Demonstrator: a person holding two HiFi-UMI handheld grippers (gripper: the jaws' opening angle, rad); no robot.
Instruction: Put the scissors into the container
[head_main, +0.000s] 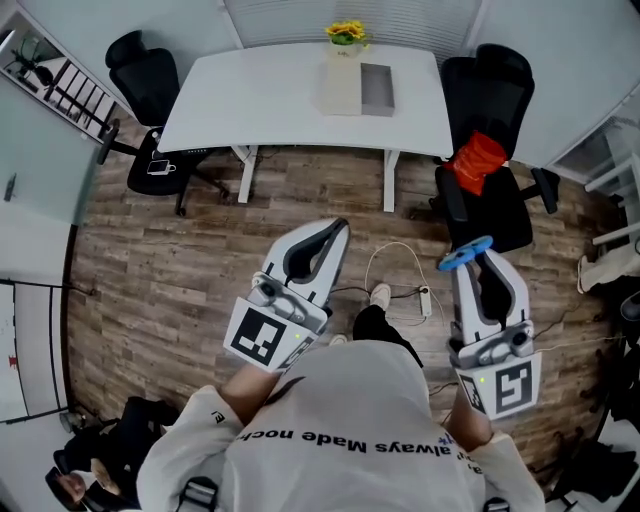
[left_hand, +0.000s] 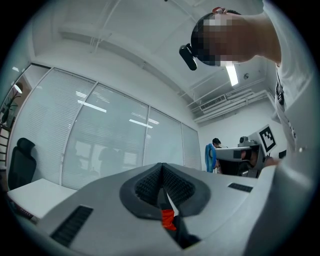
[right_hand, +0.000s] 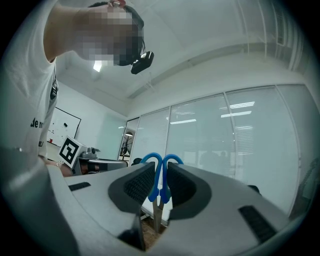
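Note:
Blue-handled scissors (head_main: 465, 254) stick out of my right gripper (head_main: 481, 260), which is shut on them. In the right gripper view the scissors (right_hand: 161, 176) stand upright between the pads, handle loops on top and blades pointing down. My left gripper (head_main: 336, 228) is held level beside it, jaws meeting at the tips with nothing in them; the left gripper view shows the left gripper (left_hand: 161, 166) closed in the same way. The container (head_main: 377, 90), a grey open box, sits on the white table (head_main: 260, 100) ahead, well beyond both grippers.
A beige box with yellow flowers (head_main: 343, 68) stands next to the container. A black chair with a red cloth (head_main: 478, 160) is at the table's right, another black chair (head_main: 150, 85) at its left. A power strip (head_main: 424, 298) and cable lie on the wooden floor.

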